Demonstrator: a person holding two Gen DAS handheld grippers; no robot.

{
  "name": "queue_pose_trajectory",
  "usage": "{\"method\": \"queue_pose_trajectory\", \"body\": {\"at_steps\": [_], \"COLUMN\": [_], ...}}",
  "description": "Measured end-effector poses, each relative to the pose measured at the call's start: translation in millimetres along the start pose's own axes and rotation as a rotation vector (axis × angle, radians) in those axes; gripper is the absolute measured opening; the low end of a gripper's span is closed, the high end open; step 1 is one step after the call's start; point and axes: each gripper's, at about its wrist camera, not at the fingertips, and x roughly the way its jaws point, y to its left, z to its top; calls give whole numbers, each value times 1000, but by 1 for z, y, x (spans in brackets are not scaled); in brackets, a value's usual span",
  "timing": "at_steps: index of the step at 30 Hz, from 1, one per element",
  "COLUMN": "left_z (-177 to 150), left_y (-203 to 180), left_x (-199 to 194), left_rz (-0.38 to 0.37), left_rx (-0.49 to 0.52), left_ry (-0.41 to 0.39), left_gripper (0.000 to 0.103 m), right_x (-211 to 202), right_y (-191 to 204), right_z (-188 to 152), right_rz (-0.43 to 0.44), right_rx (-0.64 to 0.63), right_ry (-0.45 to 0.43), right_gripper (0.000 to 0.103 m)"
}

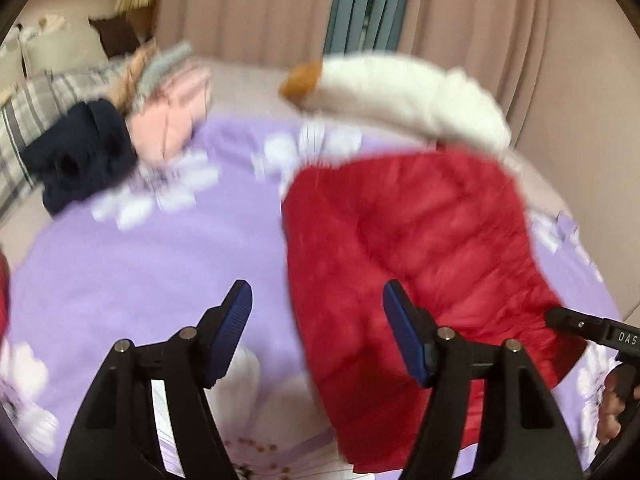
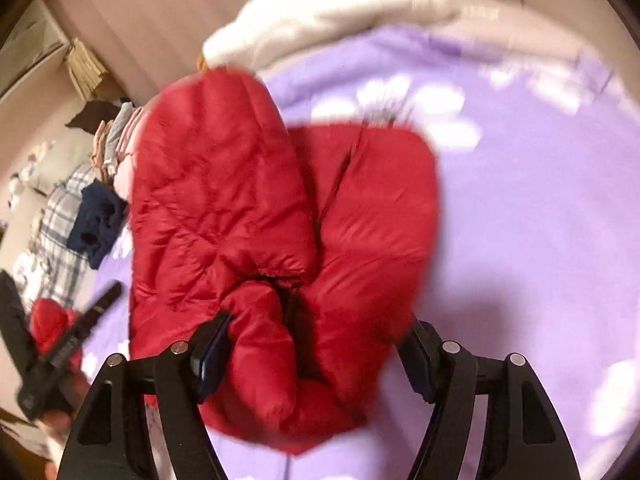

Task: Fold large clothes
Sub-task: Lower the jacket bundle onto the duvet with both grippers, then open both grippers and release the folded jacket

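A red puffy down jacket [image 1: 420,248] lies bunched on a purple floral bedspread [image 1: 140,272]. In the left wrist view my left gripper [image 1: 318,304] is open and empty just above the bedspread, its right finger at the jacket's left edge. In the right wrist view the jacket [image 2: 248,200] fills the middle, folded in thick lobes. My right gripper [image 2: 320,344] stands wide open around the jacket's near end, which bulges between the fingers. The right gripper's body also shows at the right edge of the left wrist view [image 1: 592,328]. The left gripper shows at the left edge of the right wrist view [image 2: 68,344].
A white fluffy garment [image 1: 412,96] lies at the far side of the bed. A dark navy garment [image 1: 80,160], pink clothes [image 1: 176,116] and a plaid pillow [image 1: 36,120] sit at the far left. Pink curtains [image 1: 260,8] hang behind.
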Motion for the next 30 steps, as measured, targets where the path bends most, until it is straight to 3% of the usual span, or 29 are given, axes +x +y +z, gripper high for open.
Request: {"method": "queue_pose_trajectory", "body": {"at_steps": [3,7,10,13,16,20,22,25,27,30], "left_z": [22,41,38,7,-6,7,11,9,3,-20], "left_y": [3,-4,-5,-7,-18,-22,-16,-21,-26,-21], "left_x": [-15,13,68,125,138,117,91,57,41,33], "left_rz": [18,-3,-27,2,92,118,53,-3,-17,-132], "left_rx": [-42,-69,-122,-164,-90,-61,-106,-86,-62,-108], "left_ry": [-4,42,188,323,290,298,277,244,237,258], "left_gripper": [63,55,48,48,52,46,45,44,45,45], "right_x": [-46,-54,-17,41,73,48,20,-16,-25,-8], "right_y": [13,35,46,33,21,27,31,38,39,36], "right_z": [9,37,53,47,49,49,46,43,39,25], "right_rz": [24,152,194,73,43,38,46,27,43,34], "right_rx": [5,3,8,66,105,101,92,54,33,44], "right_ry": [-88,-103,-28,100,126,123,112,75,73,124], "right_gripper": [70,41,26,22,7,6,6,6,6,6]}}
